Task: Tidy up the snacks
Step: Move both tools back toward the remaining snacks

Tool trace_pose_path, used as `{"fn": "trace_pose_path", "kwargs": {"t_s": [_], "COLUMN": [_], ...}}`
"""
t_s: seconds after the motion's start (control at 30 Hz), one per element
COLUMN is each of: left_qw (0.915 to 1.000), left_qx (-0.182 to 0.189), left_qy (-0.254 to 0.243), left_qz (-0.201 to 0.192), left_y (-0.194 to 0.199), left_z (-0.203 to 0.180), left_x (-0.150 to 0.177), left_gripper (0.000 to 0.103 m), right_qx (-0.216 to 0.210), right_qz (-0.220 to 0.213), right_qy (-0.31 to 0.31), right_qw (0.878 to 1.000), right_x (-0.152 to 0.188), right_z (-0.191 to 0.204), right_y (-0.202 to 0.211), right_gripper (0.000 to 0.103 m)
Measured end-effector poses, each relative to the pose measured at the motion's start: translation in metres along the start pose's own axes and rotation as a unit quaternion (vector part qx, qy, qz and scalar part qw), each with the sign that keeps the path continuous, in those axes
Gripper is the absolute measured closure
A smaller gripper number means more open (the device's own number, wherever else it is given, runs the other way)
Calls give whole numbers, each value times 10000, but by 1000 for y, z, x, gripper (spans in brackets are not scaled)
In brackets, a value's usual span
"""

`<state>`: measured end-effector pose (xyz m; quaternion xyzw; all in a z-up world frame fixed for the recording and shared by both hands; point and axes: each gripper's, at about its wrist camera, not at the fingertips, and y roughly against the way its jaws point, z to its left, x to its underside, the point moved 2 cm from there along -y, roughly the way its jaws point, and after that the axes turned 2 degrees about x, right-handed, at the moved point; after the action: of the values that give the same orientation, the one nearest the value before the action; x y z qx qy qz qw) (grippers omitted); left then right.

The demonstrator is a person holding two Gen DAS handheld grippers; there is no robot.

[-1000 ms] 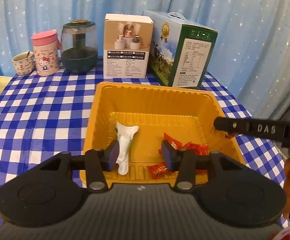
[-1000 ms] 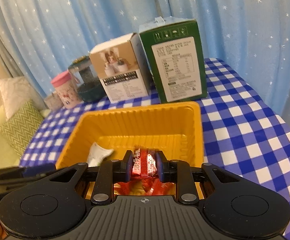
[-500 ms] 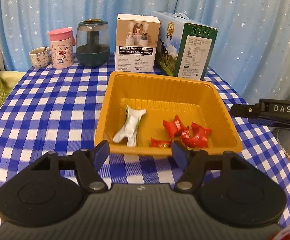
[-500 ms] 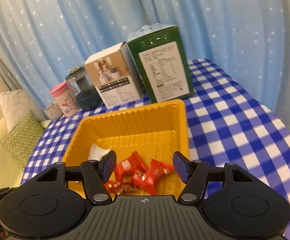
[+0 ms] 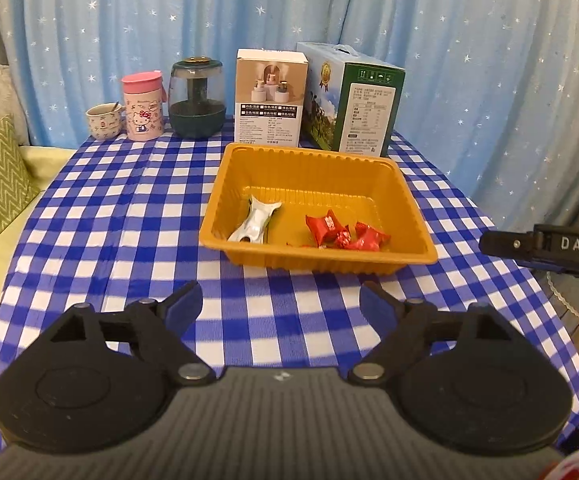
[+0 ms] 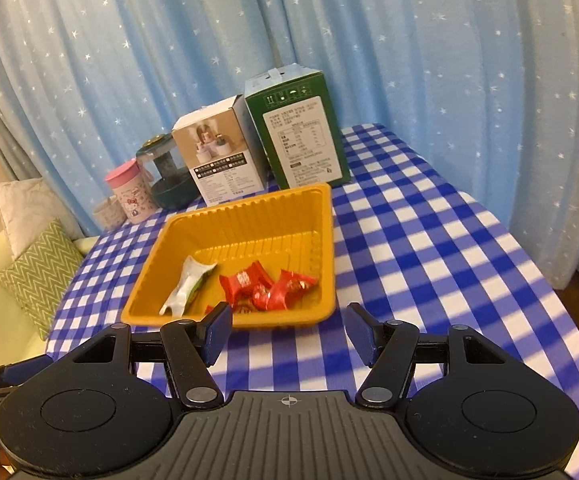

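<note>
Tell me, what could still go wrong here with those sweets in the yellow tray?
The light tray could slide or tip if a gripper bumps it, spilling the red candies and the white packet. The two boxes right behind it might topple if knocked. Both grippers hang open, empty.

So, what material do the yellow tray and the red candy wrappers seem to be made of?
The yellow tray looks like thin moulded plastic, semi-glossy: its walls are ribbed and the rim is rolled. The red candy wrappers look like shiny plastic film or foil: they are crinkled, with twisted ends and bright glints. Which of the two, I cannot tell.
</note>
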<state>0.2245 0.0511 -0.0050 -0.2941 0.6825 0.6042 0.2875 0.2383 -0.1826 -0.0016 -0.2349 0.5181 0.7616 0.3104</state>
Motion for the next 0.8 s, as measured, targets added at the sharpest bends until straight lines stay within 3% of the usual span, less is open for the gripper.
{"fn": "trace_pose_path", "kwargs": {"t_s": [0.4, 0.8], "left_qw": [9998, 9998], "left_qx": [-50, -155], "left_qy": [139, 101], "left_qz": [99, 118], "left_y": [48, 72], "left_z": [-6, -8], "left_x": [41, 63], "left_gripper": [14, 13], "right_qx": [113, 137], "right_qz": [57, 149], "right_qy": [-80, -80], "right_qw": [9999, 9998], "right_x": [43, 72], "right_z": [6, 7], "right_y": [60, 86], "right_gripper": [40, 39]}}
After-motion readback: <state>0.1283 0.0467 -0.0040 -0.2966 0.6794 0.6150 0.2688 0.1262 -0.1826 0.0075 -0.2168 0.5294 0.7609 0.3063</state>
